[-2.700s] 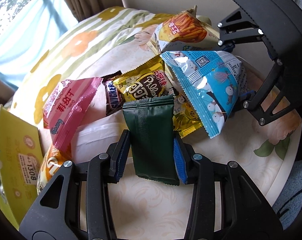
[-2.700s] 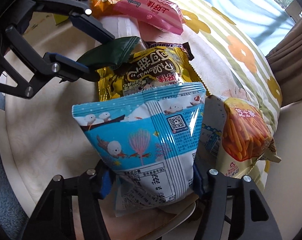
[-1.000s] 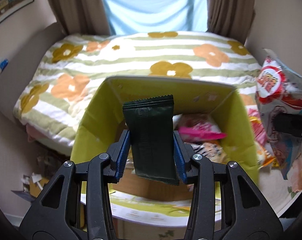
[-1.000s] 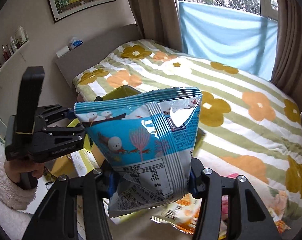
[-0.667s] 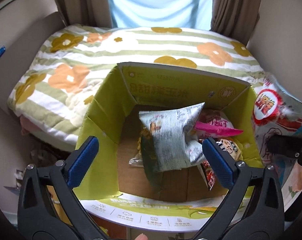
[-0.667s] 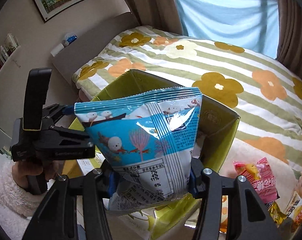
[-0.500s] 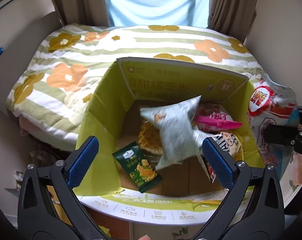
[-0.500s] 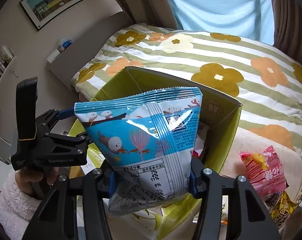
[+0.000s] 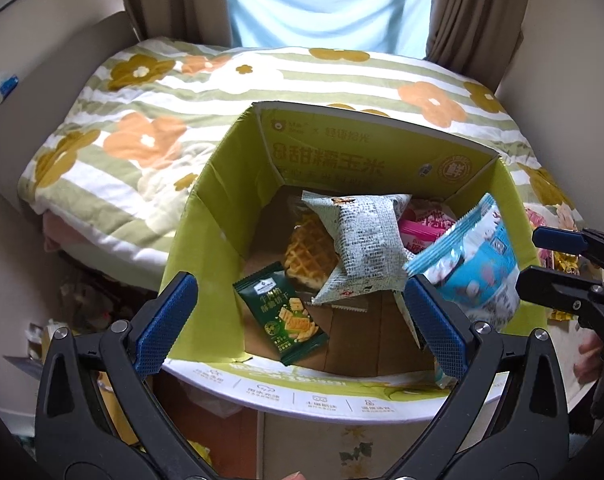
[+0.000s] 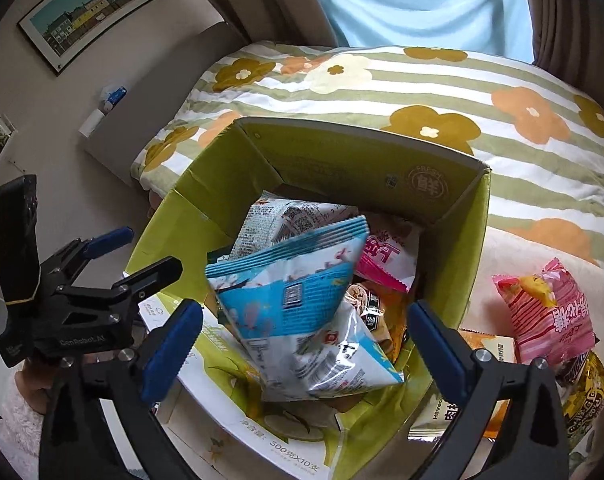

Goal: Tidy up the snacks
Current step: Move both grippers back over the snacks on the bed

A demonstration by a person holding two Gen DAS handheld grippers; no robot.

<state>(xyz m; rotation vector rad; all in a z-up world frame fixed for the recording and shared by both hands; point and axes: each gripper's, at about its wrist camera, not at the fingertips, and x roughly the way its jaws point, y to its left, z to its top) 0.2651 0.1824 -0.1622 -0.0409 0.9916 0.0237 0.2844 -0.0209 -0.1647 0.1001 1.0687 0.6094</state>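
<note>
My left gripper (image 9: pixel 298 286) hangs open over the yellow-green cardboard box (image 9: pixel 382 160), nothing between its blue pads (image 9: pixel 162 320). The dark green cracker packet (image 9: pixel 286 316) lies flat on the box floor below it. The jaws of my right gripper (image 10: pixel 304 312) are opening. The blue-and-white snack bag (image 10: pixel 286 296) tumbles between them into the box (image 10: pixel 342 152), clear of both pads (image 10: pixel 170 344). From the left wrist, the blue bag (image 9: pixel 474 268) is tilted at the box's right wall, with the right gripper (image 9: pixel 558 264) beside it. The left gripper (image 10: pixel 130 252) shows at the left.
Inside the box lie a grey-white bag (image 9: pixel 366 236), a waffle pack (image 9: pixel 306 248) and a pink packet (image 9: pixel 422 232). A pink bag (image 10: pixel 550 312) and yellow packets (image 10: pixel 586 392) lie on the table to the right. A flowered striped bed (image 9: pixel 182 92) is behind.
My left gripper opened and the green packet fell to the box floor. My right gripper sank toward the box, then let go of the blue bag, which now tips over and drops in.
</note>
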